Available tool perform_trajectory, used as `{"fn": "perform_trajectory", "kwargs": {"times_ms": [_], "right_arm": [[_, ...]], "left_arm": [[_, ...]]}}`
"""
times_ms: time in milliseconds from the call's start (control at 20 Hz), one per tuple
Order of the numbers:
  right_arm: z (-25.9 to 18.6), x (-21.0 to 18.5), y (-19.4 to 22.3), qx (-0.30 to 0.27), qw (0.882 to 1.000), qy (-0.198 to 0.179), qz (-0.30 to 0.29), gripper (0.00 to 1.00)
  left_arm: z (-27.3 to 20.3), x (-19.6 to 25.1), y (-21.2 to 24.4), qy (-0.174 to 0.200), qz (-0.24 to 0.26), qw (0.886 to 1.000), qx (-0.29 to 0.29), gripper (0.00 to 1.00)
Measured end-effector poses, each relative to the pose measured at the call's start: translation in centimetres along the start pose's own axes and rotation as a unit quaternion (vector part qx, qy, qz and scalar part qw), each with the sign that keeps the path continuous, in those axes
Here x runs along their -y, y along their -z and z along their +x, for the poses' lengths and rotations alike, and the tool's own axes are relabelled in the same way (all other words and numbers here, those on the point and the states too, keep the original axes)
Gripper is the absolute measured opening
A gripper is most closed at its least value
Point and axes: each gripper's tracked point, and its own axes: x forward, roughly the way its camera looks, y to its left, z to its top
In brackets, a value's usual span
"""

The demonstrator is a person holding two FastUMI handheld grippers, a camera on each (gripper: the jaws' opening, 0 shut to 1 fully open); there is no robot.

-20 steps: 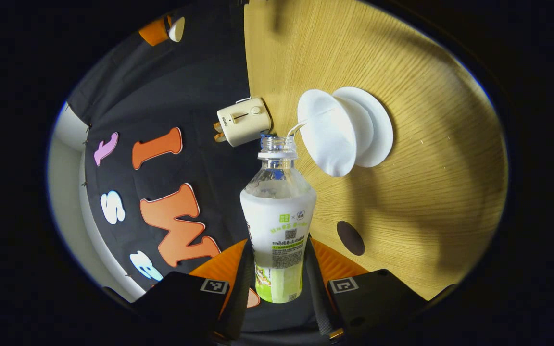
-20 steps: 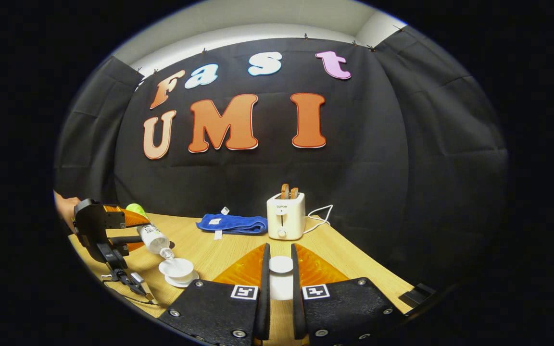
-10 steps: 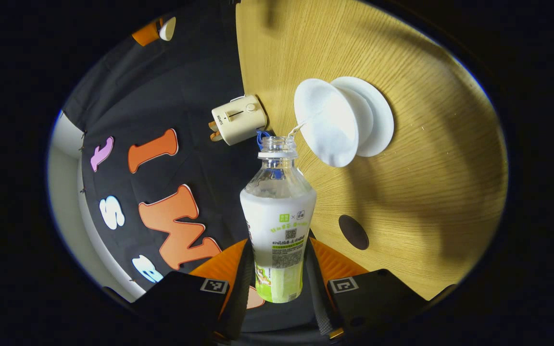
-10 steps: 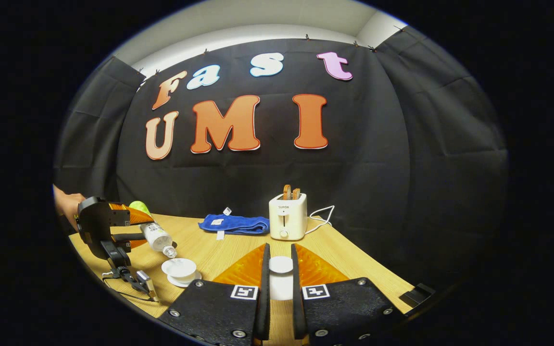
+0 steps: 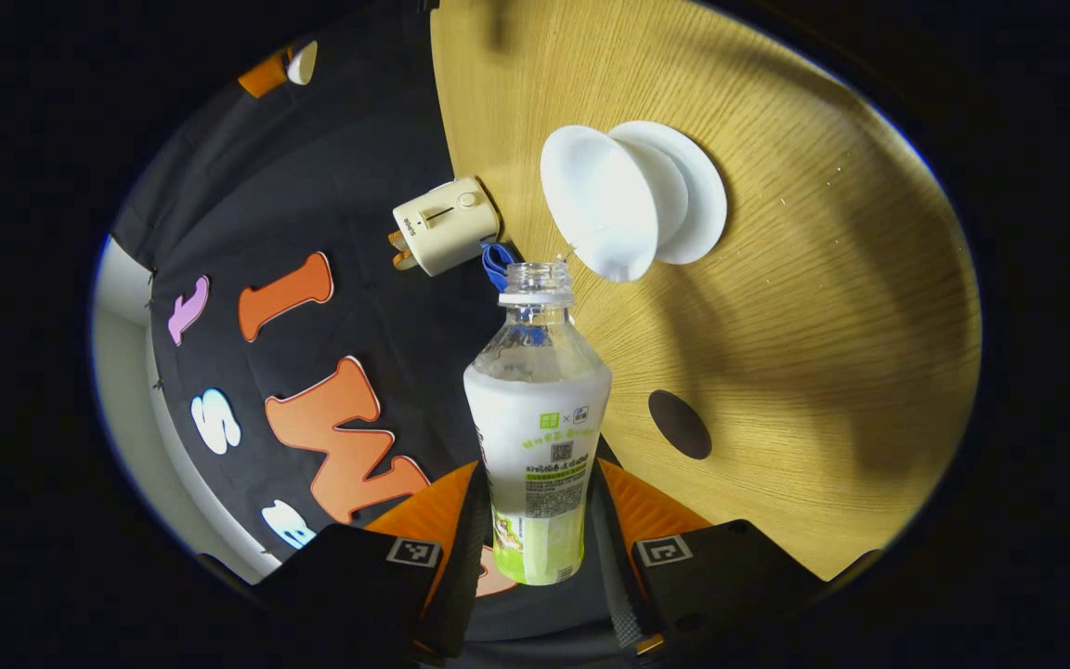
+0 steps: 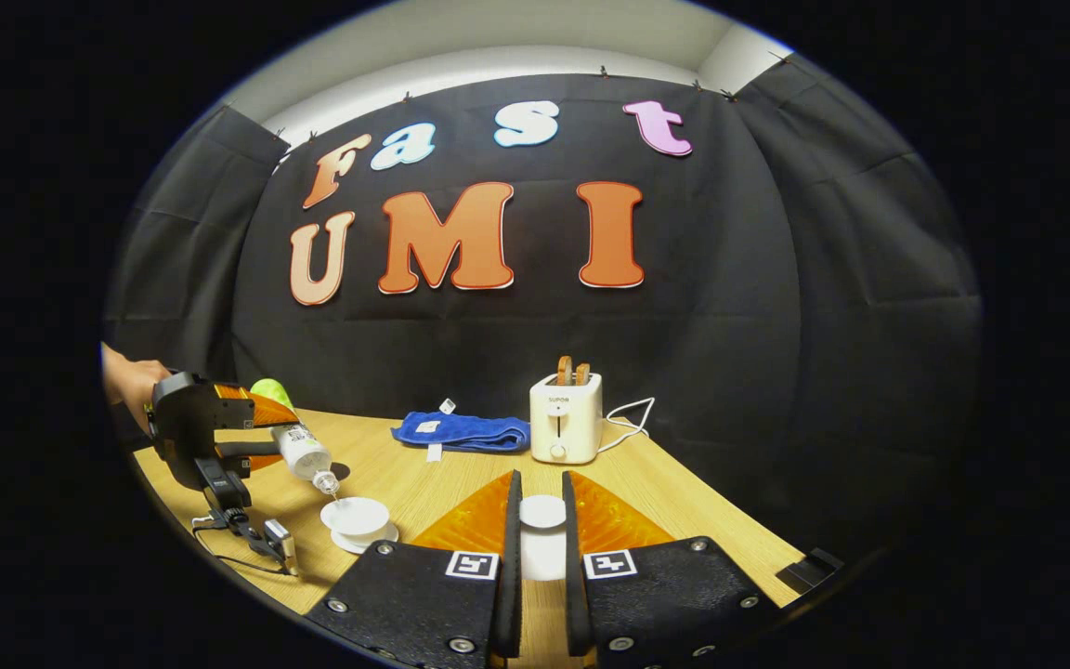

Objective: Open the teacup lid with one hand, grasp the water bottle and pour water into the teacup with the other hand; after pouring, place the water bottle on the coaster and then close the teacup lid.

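Note:
My left gripper is shut on the water bottle, a clear bottle with a white and green label and no cap. The bottle is tipped on its side, its mouth just beside the rim of the white teacup on its saucer. The dark round coaster lies on the wooden table nearby. In the right gripper view, my right gripper is shut on the white teacup lid, held above the table. Farther left there, the left gripper tilts the bottle over the teacup.
A cream toaster with toast and a white cord stands at the back of the table. A folded blue towel lies left of it. A hand holds the left gripper at the table's left edge.
The stream from the bottle into the teacup has thinned out to nothing visible. The bottle's mouth has drawn back slightly from the cup. The right gripper holds the lid about still.

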Motion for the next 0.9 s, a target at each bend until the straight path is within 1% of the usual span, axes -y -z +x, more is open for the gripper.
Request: {"fn": "perform_trajectory", "kwargs": {"times_ms": [50, 100, 150, 200, 250, 300, 400, 500, 650, 750, 800, 850, 900], "right_arm": [[0.0, 0.0, 0.0, -0.001, 1.0, 0.0, -0.001, 0.19], [-0.1, 0.0, -0.1, 0.001, 1.0, 0.0, 0.0, 0.19], [-0.1, 0.1, 0.0, 0.001, 1.0, 0.0, 0.001, 0.19], [-0.2, 0.0, -0.1, 0.001, 1.0, -0.001, 0.002, 0.19], [-0.1, 0.1, 0.0, 0.001, 1.0, 0.0, 0.003, 0.19], [-0.1, 0.2, 0.1, -0.001, 1.0, 0.0, 0.002, 0.19], [-0.2, 0.4, 0.2, -0.002, 1.0, 0.001, 0.002, 0.19], [-0.2, 0.4, 0.1, -0.002, 1.0, 0.001, 0.004, 0.19], [-0.2, 0.3, 0.3, -0.002, 1.0, -0.001, 0.003, 0.19], [-0.1, 0.2, 0.4, -0.003, 1.0, -0.001, 0.004, 0.19], [-0.2, 0.2, 0.4, -0.003, 1.0, -0.002, 0.004, 0.19], [-0.1, 0.1, 0.4, -0.003, 1.0, -0.002, 0.004, 0.19], [-0.2, 0.0, 0.4, -0.003, 1.0, -0.004, 0.003, 0.19]], "left_arm": [[-0.1, -0.3, 0.0, -0.002, 0.005, 1.0, 0.001, 0.59], [0.0, -0.3, -0.1, -0.002, 0.008, 1.0, 0.003, 0.61], [0.0, -0.5, -0.3, -0.003, 0.014, 1.0, 0.005, 0.59], [0.0, -0.7, -0.5, -0.004, 0.02, 1.0, 0.007, 0.59], [0.1, -1.0, -0.7, -0.007, 0.026, 1.0, 0.008, 0.61], [0.2, -1.2, -0.8, -0.01, 0.032, 0.999, 0.01, 0.59], [0.1, -1.6, -1.3, -0.014, 0.045, 0.999, 0.015, 0.6], [0.0, -2.3, -1.5, -0.028, 0.059, 0.998, 0.019, 0.6], [0.0, -2.9, -1.8, -0.038, 0.074, 0.996, 0.023, 0.6], [-0.1, -3.4, -1.5, -0.045, 0.084, 0.995, 0.021, 0.6], [-0.2, -3.9, -1.3, -0.051, 0.09, 0.994, 0.02, 0.61], [-0.3, -4.5, -1.1, -0.057, 0.095, 0.994, 0.019, 0.6], [-0.4, -5.0, -0.8, -0.064, 0.099, 0.993, 0.017, 0.61]]}}
